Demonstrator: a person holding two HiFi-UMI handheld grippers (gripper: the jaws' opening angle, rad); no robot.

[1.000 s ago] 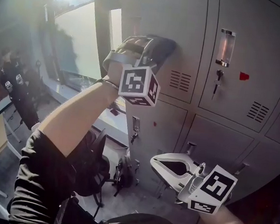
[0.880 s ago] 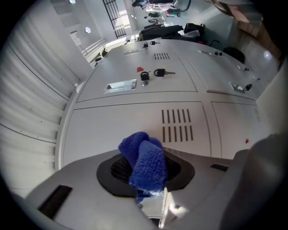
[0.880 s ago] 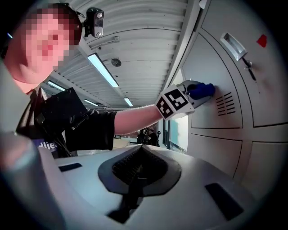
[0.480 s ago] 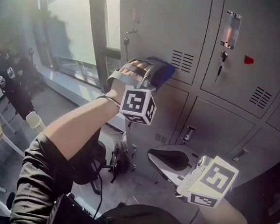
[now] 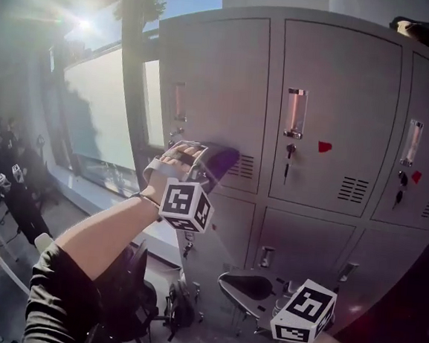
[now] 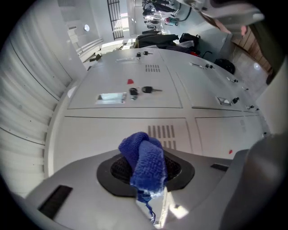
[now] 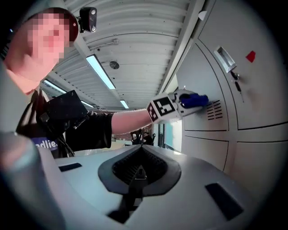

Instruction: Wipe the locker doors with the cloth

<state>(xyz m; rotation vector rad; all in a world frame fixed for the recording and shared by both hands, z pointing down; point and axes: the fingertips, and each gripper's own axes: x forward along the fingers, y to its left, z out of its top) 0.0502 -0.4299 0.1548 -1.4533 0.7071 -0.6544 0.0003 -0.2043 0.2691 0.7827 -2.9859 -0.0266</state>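
Observation:
My left gripper [image 5: 214, 158] is shut on a bunched blue cloth [image 5: 222, 157] and holds it against the upper left grey locker door [image 5: 214, 85], just left of that door's vent slots [image 5: 243, 166]. In the left gripper view the cloth [image 6: 144, 159] sticks out from between the dark pads, with the vent [image 6: 160, 131] right behind it. My right gripper [image 5: 249, 288] hangs low in front of the lower lockers, shut with nothing in it. In the right gripper view its dark pads [image 7: 135, 173] meet, and the left gripper's cloth [image 7: 194, 99] shows on the door.
The lockers stand in two rows, with keys in the locks [image 5: 289, 151], label holders [image 5: 295, 112] and red stickers [image 5: 325, 147]. A large window [image 5: 100, 112] is to the left. People in dark clothes [image 5: 8, 186] stand at the far left. Bags lie on the floor [image 5: 180, 306].
The left gripper has slid the cloth down the upper left door to the level of the vent slots. The head view has tilted up. The right gripper has stayed low and shut.

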